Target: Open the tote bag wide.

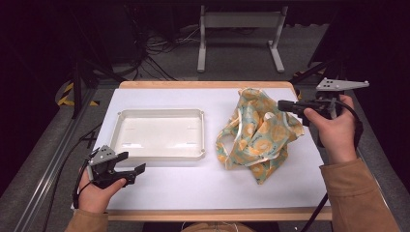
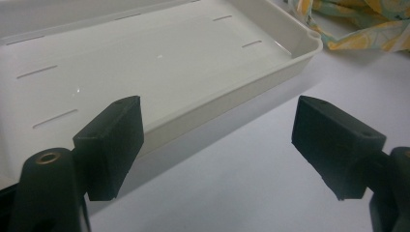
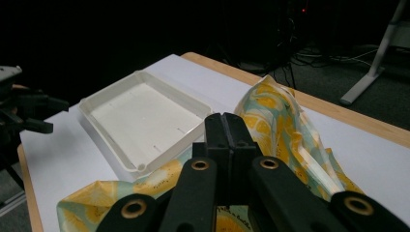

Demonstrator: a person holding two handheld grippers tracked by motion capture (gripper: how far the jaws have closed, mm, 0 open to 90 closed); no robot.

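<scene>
In the right gripper view the right gripper has its jaws clenched flat together, and they hide the spot where the cloth would meet them, so whether a fold is pinched between them cannot be made out. From above, the right gripper lies over the cloth's upper right part, which bunches up toward it; the rest sags in a crumpled heap on the right half of the table. The left gripper hovers at the near left with jaws released and nothing between them, just before the tray's near rim. Bare table lies along the near edge and between tray and cloth. The room beyond the far edge is dark.
</scene>
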